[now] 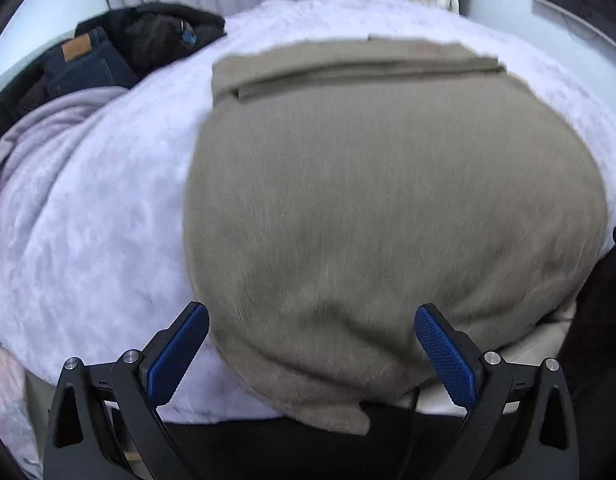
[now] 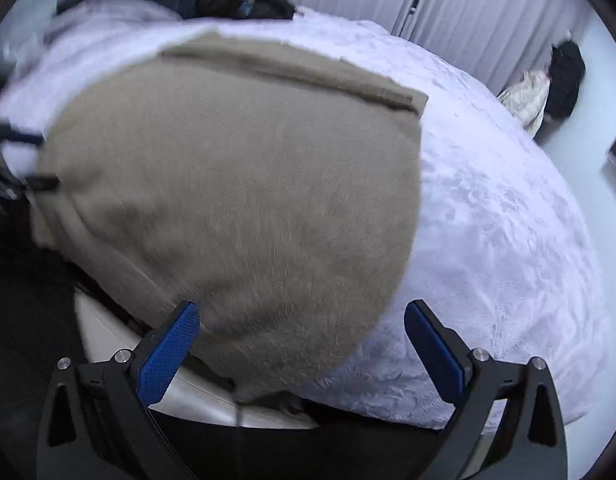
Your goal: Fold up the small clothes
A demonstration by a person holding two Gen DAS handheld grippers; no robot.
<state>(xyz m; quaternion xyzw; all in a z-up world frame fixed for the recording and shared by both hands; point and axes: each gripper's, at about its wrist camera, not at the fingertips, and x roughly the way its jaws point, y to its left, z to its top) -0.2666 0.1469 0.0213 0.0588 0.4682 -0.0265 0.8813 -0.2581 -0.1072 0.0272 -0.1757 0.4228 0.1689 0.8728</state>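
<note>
My left gripper [image 1: 311, 354] and right gripper [image 2: 301, 350] both hang with fingers spread, holding nothing, above the near edge of the tan sweater [image 1: 388, 208]. It lies flat on the bed [image 1: 107, 220], already folded into a rectangle. I judge one more fold remains, perhaps.
</note>
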